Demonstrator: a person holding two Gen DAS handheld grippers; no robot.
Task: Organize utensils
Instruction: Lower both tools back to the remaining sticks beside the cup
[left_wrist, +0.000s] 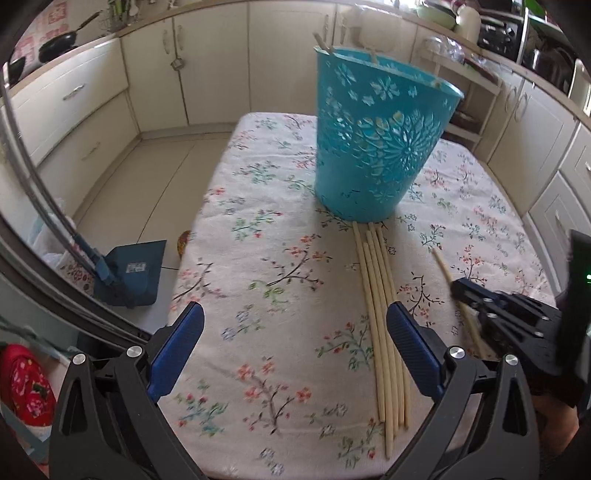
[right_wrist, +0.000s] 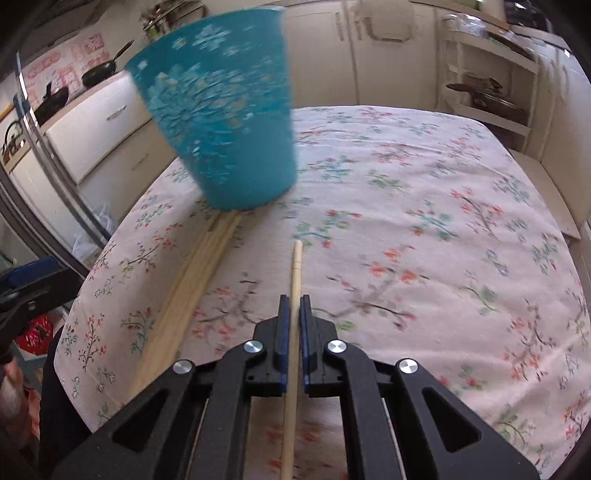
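Chopsticks (left_wrist: 384, 325) are what's getting sorted here, and most of them lie in a loose bundle on the table (left_wrist: 258, 229), flat on the floral cloth, running from the foot of the teal basket (left_wrist: 373, 140) back toward the near edge. Their long axis goes pretty much straight near-to-far, far tips right up against the basket's base. A couple of stick ends seem to poke up over the basket rim, so I'd guess a few are already in, but I can't see inside. The bundle looks like five or six, so I'd say most of the job is left. The right gripper (right_wrist: 294, 306) has its fingers squeezed nearly together on a single chopstick (right_wrist: 295, 273), which runs lengthwise between the pads and points forward, off to the right of the basket, tip held just over the cloth. The left gripper (left_wrist: 295, 332) is spread wide with nothing in it, hovering by the near edge, its right finger over the bundle.
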